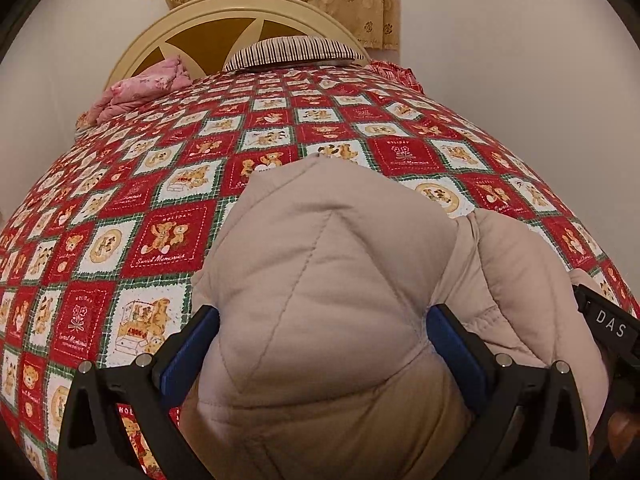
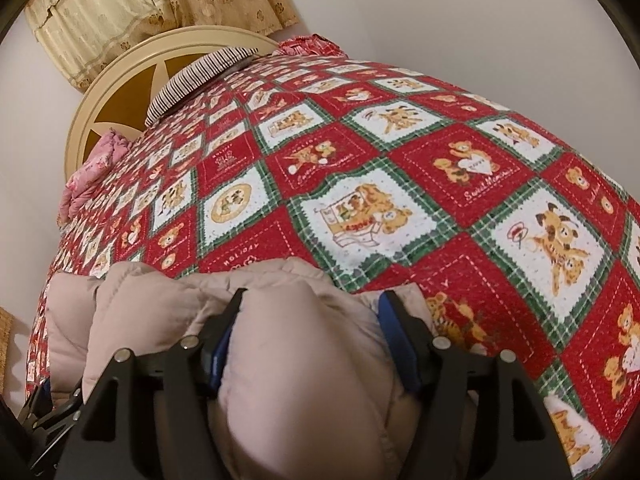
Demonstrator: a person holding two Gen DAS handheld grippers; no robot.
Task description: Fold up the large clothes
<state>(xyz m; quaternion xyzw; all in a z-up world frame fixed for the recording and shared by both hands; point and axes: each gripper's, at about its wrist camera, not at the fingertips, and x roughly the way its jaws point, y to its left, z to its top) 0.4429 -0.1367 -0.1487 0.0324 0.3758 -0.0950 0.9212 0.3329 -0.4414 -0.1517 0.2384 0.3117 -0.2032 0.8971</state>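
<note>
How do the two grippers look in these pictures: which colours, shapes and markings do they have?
Both are of black plastic. The left gripper has two angular fingers with blue pads, triangular cut-outs in the frame, and round silver pins at the joints. The right gripper is built the same way; in the left wrist view its black side bears white letters, "DAS". No cables or sleeves show.

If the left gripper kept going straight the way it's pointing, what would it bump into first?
Nothing new: the left gripper already has the puffy beige quilted jacket bulging between its blue pads. Pushing on would probably press that padding down into the red teddy-bear patchwork bedspread.
</note>
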